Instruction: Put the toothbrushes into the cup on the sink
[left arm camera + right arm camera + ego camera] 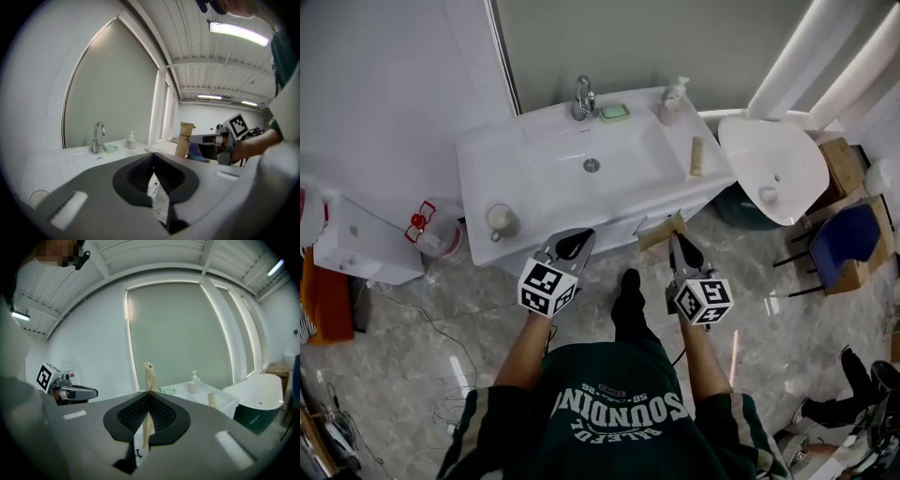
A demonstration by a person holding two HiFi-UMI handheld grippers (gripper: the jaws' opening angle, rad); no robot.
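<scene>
The right gripper has its jaws closed on the lower part of a kraft-paper toothbrush pack, pinched edge-on, and most of the pack stands clear above the tips. The left gripper is also closed, on a thin translucent wrapper strip that trails back toward the camera. I cannot tell whether a brush is inside it.

In the head view both grippers hang just in front of the sink, not over it. The cup sits at the counter's front-left corner, nearer the left gripper than the right. A 2nd toothbrush pack lies flat on the right side of the counter, beside the basin.

Likely troubles:
1. The pack is light and held near 1 end, so it may swivel between the pads if its free end catches the cup's rim.
2. A sideways knock could tip or slide the cup, which stands close to the counter edge.
3. To reach the cup the right gripper must cross toward the left one, so the 2 could collide.
4. The flimsy strip could slip from the left jaws.
</scene>
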